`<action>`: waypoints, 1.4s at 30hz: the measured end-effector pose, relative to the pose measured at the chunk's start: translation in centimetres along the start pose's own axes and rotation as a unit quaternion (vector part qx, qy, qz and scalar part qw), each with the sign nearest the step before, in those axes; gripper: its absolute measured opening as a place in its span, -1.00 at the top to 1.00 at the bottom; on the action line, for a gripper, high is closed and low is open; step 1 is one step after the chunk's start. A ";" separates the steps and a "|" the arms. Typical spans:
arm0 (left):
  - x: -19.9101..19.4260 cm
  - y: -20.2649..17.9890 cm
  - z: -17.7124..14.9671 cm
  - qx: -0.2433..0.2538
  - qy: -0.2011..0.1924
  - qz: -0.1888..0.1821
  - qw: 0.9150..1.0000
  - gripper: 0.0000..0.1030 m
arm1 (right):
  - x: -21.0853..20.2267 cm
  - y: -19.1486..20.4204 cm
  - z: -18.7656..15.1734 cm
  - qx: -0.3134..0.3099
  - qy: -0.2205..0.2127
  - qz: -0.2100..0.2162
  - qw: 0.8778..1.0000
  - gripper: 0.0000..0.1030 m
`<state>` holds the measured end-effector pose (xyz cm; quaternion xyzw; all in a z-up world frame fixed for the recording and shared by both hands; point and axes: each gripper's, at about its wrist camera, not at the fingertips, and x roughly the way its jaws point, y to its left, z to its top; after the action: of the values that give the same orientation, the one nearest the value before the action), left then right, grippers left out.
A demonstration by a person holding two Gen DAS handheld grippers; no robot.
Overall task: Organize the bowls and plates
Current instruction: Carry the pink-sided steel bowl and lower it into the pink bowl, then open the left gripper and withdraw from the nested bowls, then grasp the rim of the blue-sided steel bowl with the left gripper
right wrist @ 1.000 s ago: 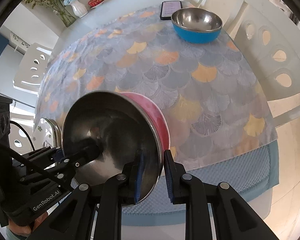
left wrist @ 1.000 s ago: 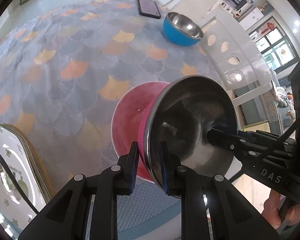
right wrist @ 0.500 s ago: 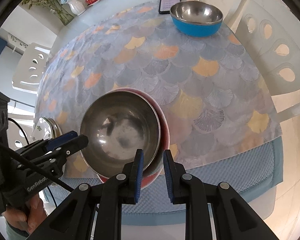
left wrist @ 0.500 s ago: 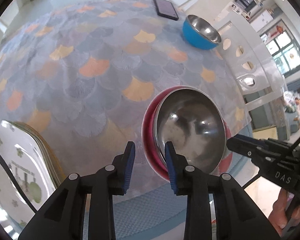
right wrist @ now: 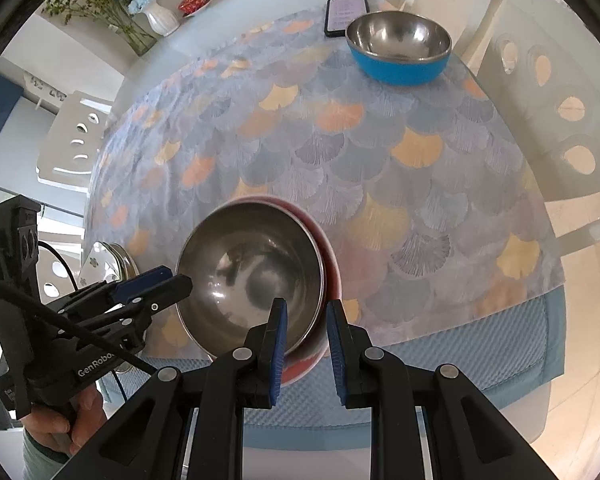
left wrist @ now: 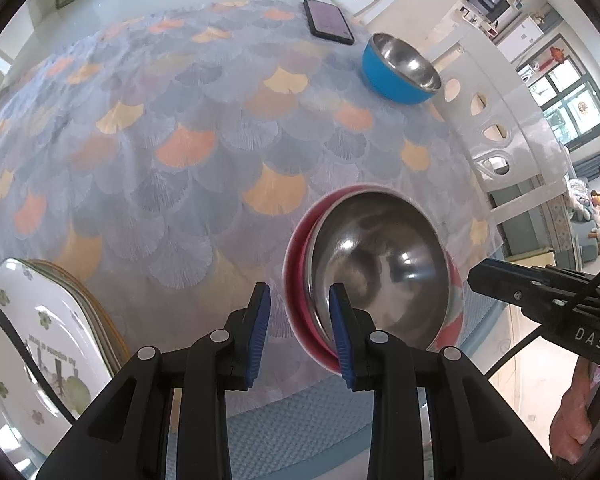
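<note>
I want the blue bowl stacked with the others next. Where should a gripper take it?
Grip the blue bowl by its thin rim, one finger inside and one outside, coming down from above. It stands upright and open, its round wall probably too wide to span.

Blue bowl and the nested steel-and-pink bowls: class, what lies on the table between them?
Only bare scallop-patterned tablecloth lies between the blue bowl and the nested bowls; the right wrist view shows this. The phone sits beyond.

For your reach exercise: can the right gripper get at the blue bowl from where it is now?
Probably yes: the right gripper is open, and only bare tablecloth lies between it and the blue bowl.
</note>
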<state>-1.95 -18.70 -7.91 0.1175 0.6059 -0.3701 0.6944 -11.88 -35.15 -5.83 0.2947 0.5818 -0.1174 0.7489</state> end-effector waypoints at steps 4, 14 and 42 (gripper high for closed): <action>-0.8 -0.1 0.8 0.000 -0.011 -0.007 1.000 0.46 | -0.5 0.2 0.6 -0.008 -0.005 -0.009 1.000 0.62; -1.9 -1.6 3.6 0.010 -0.034 -0.019 0.999 0.46 | -2.8 1.4 2.3 -0.044 -0.050 -0.048 0.997 0.62; 4.4 -6.1 19.8 0.036 -0.023 -0.053 0.998 0.16 | -1.3 -9.1 13.7 0.076 -0.105 -0.024 0.991 0.04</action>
<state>8.96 -36.74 -5.50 0.1019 0.5816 -0.4309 0.6825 -5.99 -50.56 -5.29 0.3229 0.4967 -0.2100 0.7778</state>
